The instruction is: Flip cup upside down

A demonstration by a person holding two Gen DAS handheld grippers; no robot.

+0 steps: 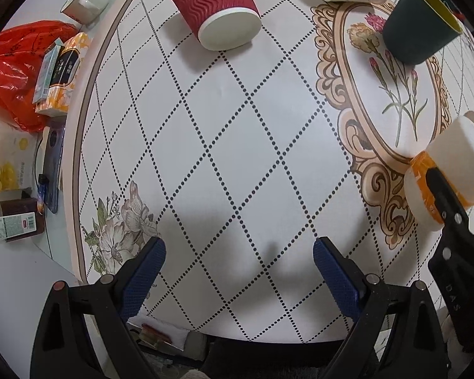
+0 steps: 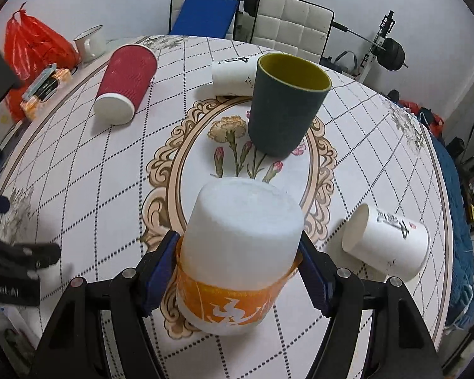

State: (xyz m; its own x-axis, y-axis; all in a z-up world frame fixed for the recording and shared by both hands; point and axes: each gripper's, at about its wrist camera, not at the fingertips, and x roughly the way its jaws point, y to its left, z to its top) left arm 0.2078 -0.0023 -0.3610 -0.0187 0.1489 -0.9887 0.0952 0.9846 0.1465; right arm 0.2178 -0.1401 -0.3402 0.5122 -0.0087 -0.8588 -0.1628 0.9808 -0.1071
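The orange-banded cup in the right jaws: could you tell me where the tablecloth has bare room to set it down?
The widest bare patch is the diamond-grid cloth ahead of the open left gripper, bordered by the red ripple cup and the oval floral frame. The oval is crowded: the dark green cup stands inside it, a white cup lies behind it, and another white cup lies beside the orange-banded cup.

A round table [image 2: 79, 170] fills the scene, its cloth printed with dotted diamonds and a floral oval medallion [image 2: 237, 158]; a pale wall [image 2: 110, 0] stands far behind; two white padded chairs [image 2: 294, 25] sit at the far edge, one with a blue cushion [image 2: 205, 15]; barbell weights [image 2: 391, 53] rest far right.
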